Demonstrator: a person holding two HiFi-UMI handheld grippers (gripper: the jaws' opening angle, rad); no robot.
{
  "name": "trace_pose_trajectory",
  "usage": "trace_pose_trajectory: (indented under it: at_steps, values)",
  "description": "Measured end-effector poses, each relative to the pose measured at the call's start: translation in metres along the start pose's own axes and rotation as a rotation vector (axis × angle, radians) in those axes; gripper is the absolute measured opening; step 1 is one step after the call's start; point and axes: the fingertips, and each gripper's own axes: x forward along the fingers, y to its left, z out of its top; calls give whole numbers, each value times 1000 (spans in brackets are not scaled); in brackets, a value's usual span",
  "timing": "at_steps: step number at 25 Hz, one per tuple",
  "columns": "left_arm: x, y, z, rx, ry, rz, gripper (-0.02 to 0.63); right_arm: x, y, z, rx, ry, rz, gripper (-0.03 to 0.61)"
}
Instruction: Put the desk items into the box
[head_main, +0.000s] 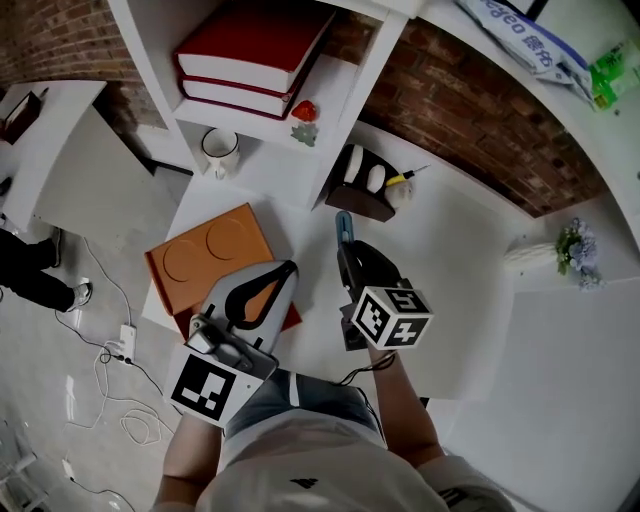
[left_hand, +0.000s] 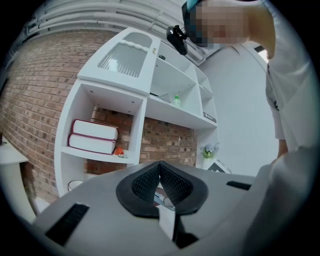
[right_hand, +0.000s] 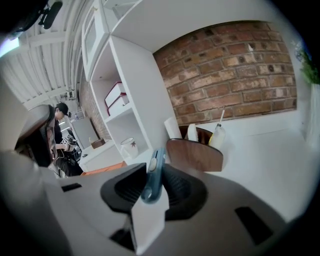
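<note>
My right gripper (head_main: 345, 247) is shut on a blue utility knife (head_main: 343, 226) and holds it in the air above the white desk (head_main: 450, 260). In the right gripper view the utility knife (right_hand: 152, 180) stands upright between the pads of the right gripper (right_hand: 156, 168). To the left lies the orange box (head_main: 200, 255), with two round marks on its top. My left gripper (head_main: 289, 269) hovers over the box's near right corner. Its jaws meet at the tips and hold nothing, as the left gripper (left_hand: 160, 166) shows in its own view.
A brown desk organizer (head_main: 365, 198) with white items and a yellow-capped bottle stands beyond the knife. A white mug (head_main: 220, 150) sits under the shelf that carries red books (head_main: 250, 50) and a strawberry ornament (head_main: 304, 111). Small flowers (head_main: 575, 250) stand far right. Cables (head_main: 110, 350) lie on the floor.
</note>
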Motion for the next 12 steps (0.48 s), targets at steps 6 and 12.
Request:
trace_pose_trajectory:
  at_steps: [6,12]
  values:
    - [-30,15,1,0,-13,74,14,9,33,-1,-52,1,43,57]
    - [-56,30,1,-8,-21,138,14,15,58,-6,-69,11,87,57]
